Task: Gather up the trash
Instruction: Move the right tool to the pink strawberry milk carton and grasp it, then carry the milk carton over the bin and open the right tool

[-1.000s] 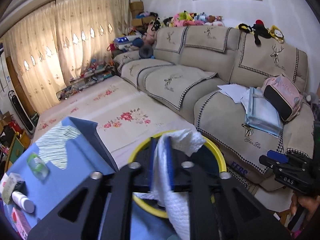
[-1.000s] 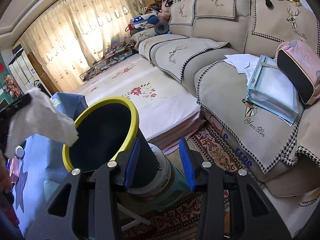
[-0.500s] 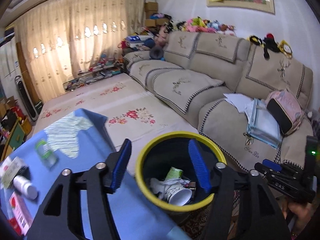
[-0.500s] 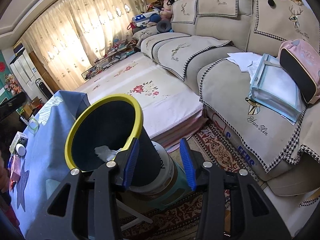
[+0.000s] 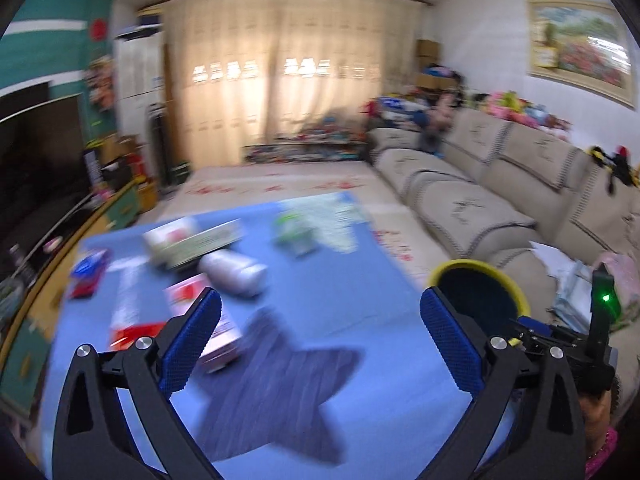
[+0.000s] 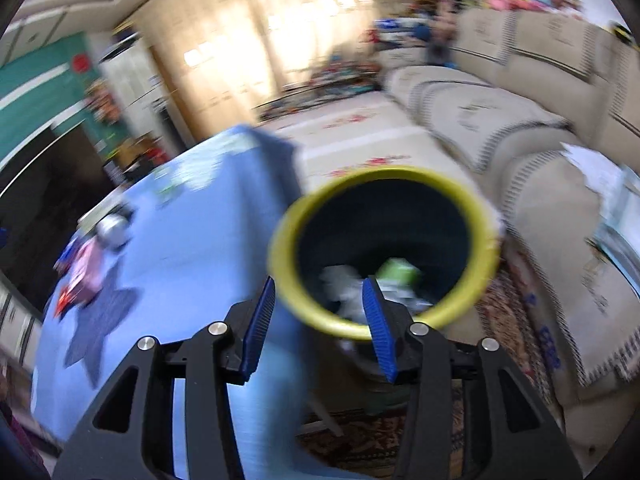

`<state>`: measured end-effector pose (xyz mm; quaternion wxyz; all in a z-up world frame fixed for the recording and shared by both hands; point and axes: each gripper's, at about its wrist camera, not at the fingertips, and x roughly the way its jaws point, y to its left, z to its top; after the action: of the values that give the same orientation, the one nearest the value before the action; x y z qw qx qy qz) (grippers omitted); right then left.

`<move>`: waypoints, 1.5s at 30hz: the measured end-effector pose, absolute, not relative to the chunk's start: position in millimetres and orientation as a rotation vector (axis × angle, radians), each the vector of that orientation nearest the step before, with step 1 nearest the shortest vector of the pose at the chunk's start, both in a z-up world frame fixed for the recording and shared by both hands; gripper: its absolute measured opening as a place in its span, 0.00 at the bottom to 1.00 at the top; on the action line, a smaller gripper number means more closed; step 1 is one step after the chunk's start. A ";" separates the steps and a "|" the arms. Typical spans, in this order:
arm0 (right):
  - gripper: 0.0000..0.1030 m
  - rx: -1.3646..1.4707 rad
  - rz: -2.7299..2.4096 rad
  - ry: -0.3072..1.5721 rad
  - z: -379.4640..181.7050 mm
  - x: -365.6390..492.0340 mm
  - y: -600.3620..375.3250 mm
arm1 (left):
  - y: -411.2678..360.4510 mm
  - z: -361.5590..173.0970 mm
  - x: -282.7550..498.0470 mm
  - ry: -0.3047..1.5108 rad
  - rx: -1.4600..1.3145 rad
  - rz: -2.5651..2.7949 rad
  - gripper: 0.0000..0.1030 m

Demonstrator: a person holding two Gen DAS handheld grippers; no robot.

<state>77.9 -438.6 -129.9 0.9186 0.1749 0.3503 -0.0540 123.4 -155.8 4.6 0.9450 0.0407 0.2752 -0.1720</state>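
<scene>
Blurred in both views. Blue cloth (image 5: 360,304) spread over a table, with a darker star shape (image 5: 276,392) printed on it. Beyond the star on the cloth, scattered trash: a pale bottle (image 5: 234,272) lying on its side, a white and green box (image 5: 192,242) behind it, a pink and white carton (image 5: 216,332) just beside the star, red packets (image 5: 86,276) toward the far left edge, a green-capped clear item (image 5: 294,232) farther back. Details of labels too smeared to read.

Off the right edge of the cloth, a dark bin with a yellow rim (image 6: 280,256); inside it, white crumpled paper (image 6: 344,284) and something green (image 6: 398,272).

Above the star, left gripper (image 5: 320,336) with jaws opening, spread very wide, nothing between the blue pads (image 5: 192,344). Near the bin's rim, right gripper (image 6: 318,324) with jaws opening slightly, about half apart, no pad pressing on anything; bin rim seen through the gap.

Past the bin, a long beige sofa (image 5: 480,200) with dark trim along the right wall, soft toys (image 5: 516,106) piled on its back. Above the sofa, a framed picture (image 5: 580,48). Beyond the cloth, a pale floral floor covering (image 6: 360,132), then cream curtains (image 5: 280,76) across the far wall, lit from behind. Left of the cloth, a dark television (image 5: 36,152) against a green wall.
</scene>
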 end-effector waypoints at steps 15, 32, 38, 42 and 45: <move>0.66 0.077 0.291 0.732 -107.8 177.2 -196.0 | 31.9 -20.2 101.0 0.534 -0.042 -0.042 0.95; 0.66 -0.026 0.264 0.895 -143.7 251.2 -129.3 | 47.1 -51.6 114.1 0.593 -0.112 -0.087 0.95; 0.48 -0.025 0.263 0.902 -145.2 254.6 -131.0 | 50.4 -55.9 118.5 0.603 -0.126 -0.077 0.95; 0.48 -0.003 0.259 0.861 -130.6 246.0 -142.9 | 49.1 -56.9 119.6 0.607 -0.128 -0.084 0.95; 0.47 0.016 0.256 0.823 -113.9 233.8 -157.3 | 44.9 -55.7 119.8 0.604 -0.120 -0.089 0.95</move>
<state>233.8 -157.3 -113.9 0.9086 0.0077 0.3987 0.1239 119.8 44.9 -55.7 0.9520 -0.0589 0.2972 -0.0440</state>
